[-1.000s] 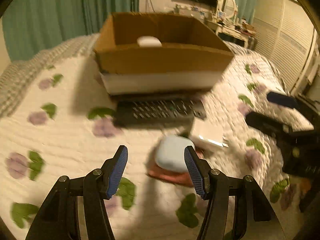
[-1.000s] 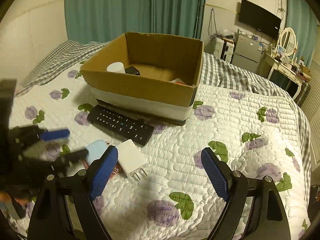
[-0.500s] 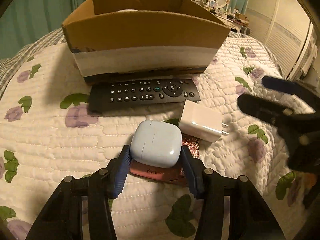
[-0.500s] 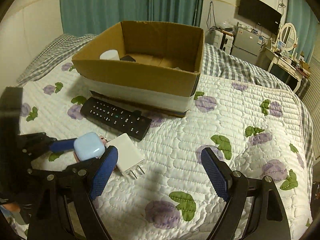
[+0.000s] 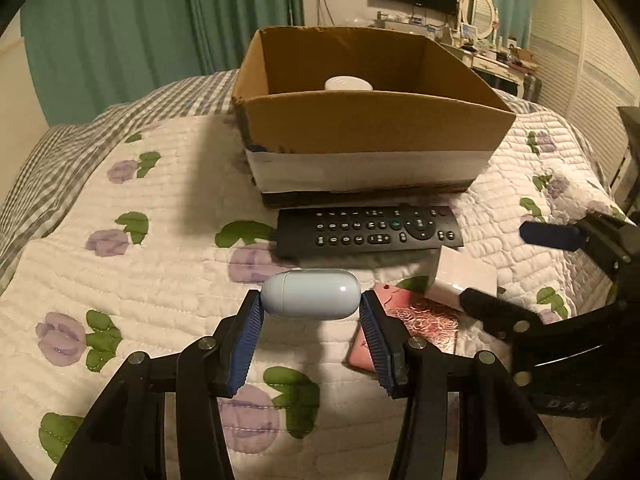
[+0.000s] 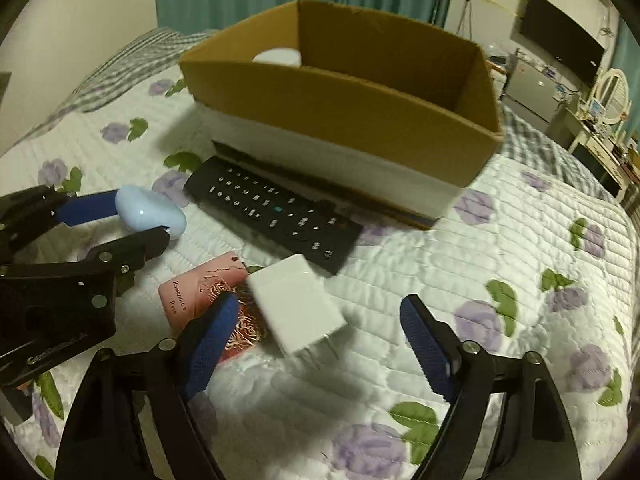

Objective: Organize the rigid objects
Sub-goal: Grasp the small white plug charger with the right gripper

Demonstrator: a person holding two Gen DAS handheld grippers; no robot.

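Note:
My left gripper is shut on a pale blue earbud case and holds it above the quilt, also seen in the right wrist view. My right gripper is open, low over a white charger plug that lies between its fingers. A pink card lies under the plug's left side. A black remote lies in front of an open cardboard box, which holds a white round object.
Everything rests on a bed with a white quilt with purple flowers. A grey checked blanket lies at the far left. A dresser with a mirror stands behind the bed on the right.
My left gripper closed on the blue case and lifted it off the pink card. My right gripper moved forward and down over the white plug.

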